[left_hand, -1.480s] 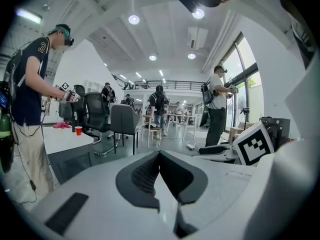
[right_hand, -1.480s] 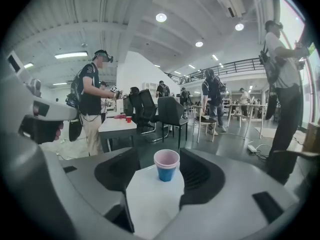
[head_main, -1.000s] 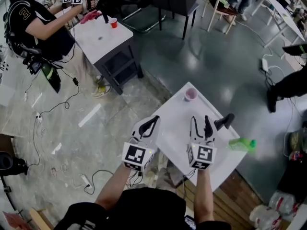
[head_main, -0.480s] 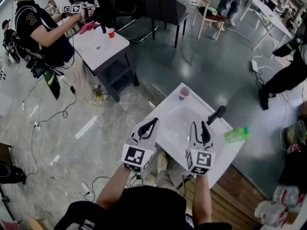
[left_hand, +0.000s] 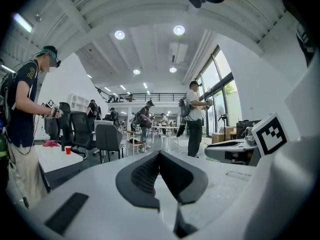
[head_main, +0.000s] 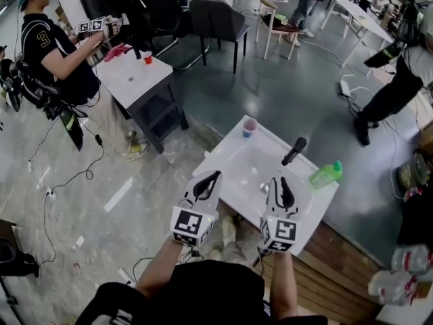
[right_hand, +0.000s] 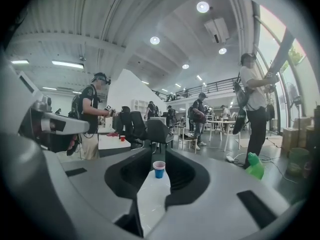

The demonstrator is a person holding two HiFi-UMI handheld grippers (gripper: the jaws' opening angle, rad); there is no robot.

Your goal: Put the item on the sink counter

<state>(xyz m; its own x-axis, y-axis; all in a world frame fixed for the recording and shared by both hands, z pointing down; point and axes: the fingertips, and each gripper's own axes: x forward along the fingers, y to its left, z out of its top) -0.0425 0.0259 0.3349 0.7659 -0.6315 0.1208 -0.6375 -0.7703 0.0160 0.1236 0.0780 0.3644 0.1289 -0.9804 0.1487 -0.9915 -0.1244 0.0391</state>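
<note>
Placement is looking finished to me: both loose things I am finding, a small cup (head_main: 249,127) and a green bottle (head_main: 326,175), are already sitting on the sink counter (head_main: 231,162). The cup is at the counter's far corner and the bottle at its right edge, near the black faucet (head_main: 293,151). Which of them the task means I cannot tell, so I am judging that little or nothing is left beyond drawing my tools away. I am carrying nothing. My left gripper (head_main: 213,178) is hovering over the counter's near left edge with its pads pressed together on empty air. My right gripper (head_main: 279,181) is hanging over the counter's near side, its jaws closing with a narrow gap between them and nothing in that gap. The head view is giving me the whole counter, the faucet and both tools at once. The right gripper view is adding the clear slot between its pads, with bare counter and the distant cup showing through. The left gripper view is confirming its pads meet, and it is looking out past the counter into the room.
</note>
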